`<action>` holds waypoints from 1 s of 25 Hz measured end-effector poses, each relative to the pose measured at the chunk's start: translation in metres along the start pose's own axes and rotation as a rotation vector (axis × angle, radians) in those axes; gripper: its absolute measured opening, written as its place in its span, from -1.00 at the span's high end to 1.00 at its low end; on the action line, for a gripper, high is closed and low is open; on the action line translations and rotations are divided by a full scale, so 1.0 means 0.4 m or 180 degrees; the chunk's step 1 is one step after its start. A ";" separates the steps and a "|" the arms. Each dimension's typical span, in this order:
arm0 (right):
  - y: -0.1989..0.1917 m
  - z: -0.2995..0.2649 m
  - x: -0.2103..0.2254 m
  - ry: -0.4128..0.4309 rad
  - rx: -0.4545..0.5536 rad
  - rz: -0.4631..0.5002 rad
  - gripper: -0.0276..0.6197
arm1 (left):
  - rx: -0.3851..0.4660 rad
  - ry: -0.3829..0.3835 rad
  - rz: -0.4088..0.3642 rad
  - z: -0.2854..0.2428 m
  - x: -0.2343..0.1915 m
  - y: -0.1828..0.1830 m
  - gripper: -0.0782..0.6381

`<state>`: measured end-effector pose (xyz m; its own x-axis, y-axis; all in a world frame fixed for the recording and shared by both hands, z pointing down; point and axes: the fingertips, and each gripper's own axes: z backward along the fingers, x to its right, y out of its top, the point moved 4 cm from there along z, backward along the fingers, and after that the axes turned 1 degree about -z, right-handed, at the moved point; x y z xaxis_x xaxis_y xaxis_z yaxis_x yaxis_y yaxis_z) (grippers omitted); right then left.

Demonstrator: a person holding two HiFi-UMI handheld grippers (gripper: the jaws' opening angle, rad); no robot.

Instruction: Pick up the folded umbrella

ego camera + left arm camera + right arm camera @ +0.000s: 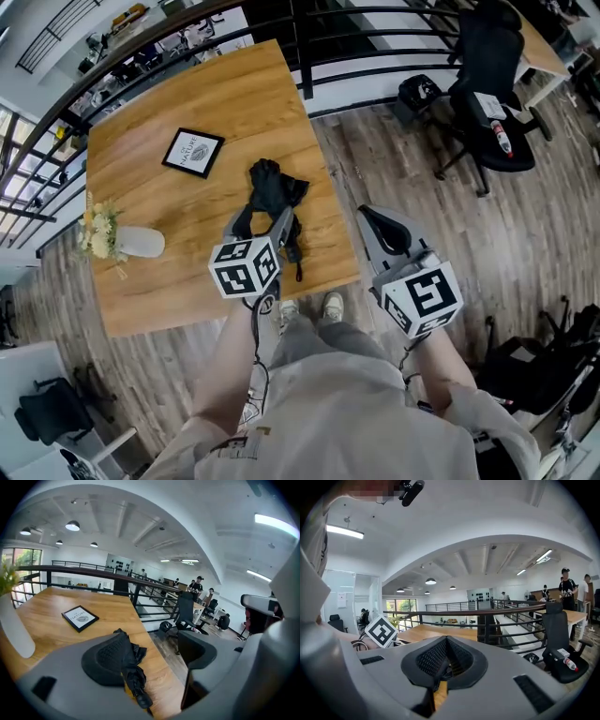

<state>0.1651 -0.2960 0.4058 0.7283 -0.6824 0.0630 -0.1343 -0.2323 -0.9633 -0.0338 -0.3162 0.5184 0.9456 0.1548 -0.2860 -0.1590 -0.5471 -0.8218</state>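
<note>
Black fabric, loosely gathered round a short stiff core, makes up the folded umbrella (274, 192); it is laid near the front right corner of the wooden worktop (169, 112), well apart from the framed print (193, 152) and the white vase (139, 242). The left gripper (157, 654) is held over its near end, the fingers spread wide and nothing gripped; the umbrella is seen beside the left finger, not enclosed. The right gripper (446, 660) is held beyond the worktop's edge, its fingers closed together on nothing. A light load is to be expected; the canopy is soft and likely to slip or sag; hold is best taken across the firm middle of the bundle, where shaft and ribs probably lie beneath the cloth.
</note>
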 end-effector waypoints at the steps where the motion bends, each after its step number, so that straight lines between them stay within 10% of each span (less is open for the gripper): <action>1: -0.012 -0.013 0.007 -0.0019 -0.0039 -0.0020 0.83 | -0.0057 0.0011 0.0056 -0.024 -0.012 -0.014 -0.20; 15: -0.162 -0.172 0.050 -0.0128 -0.0514 -0.0211 0.83 | -0.0977 0.0079 0.0312 -0.273 -0.158 -0.238 -0.20; 25: -0.249 -0.191 0.036 -0.0071 -0.0724 -0.0812 0.83 | -0.1266 0.0359 0.0957 -0.355 -0.224 -0.327 -0.20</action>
<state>0.1374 -0.3357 0.5225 0.7720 -0.5676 0.2862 -0.0906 -0.5439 -0.8343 -0.0573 -0.3753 0.7216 0.9029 -0.1353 -0.4080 -0.3292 -0.8280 -0.4540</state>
